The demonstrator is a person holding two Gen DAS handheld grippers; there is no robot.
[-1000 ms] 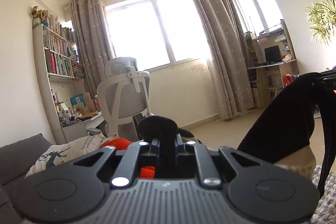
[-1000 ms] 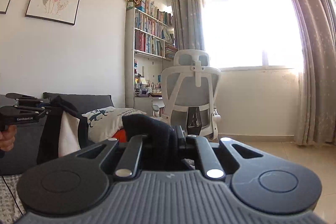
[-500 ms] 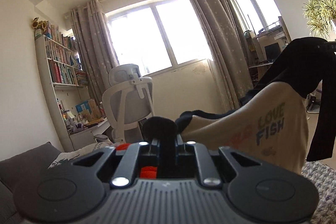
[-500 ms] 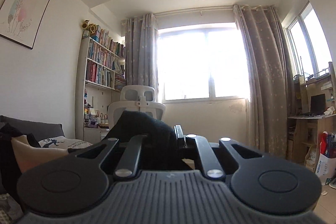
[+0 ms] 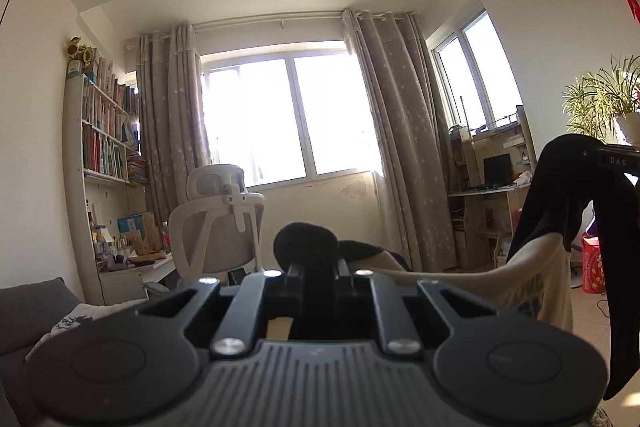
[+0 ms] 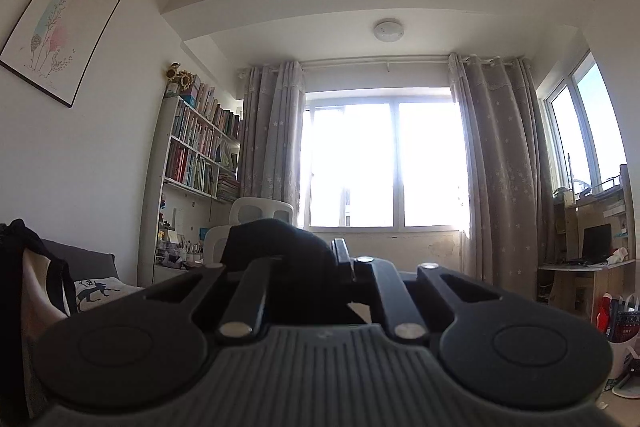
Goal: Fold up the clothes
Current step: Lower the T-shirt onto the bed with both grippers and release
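In mid-air before the bright curtained window, the cream cotton shirt with black sleeves hangs stretched between both tools. The left gripper pinches its black fabric; the right gripper likewise clamps black fabric.

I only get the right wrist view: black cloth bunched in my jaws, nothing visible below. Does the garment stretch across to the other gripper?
Observer: Yes. The left wrist view shows the cream shirt spanning from the left gripper up to the right gripper, both shut on black fabric.
Operator: Any loose part?
Observer: One black sleeve dangles straight down below the right gripper.
Operator: Which face is out?
Observer: The printed lettering faces the left camera, creased.
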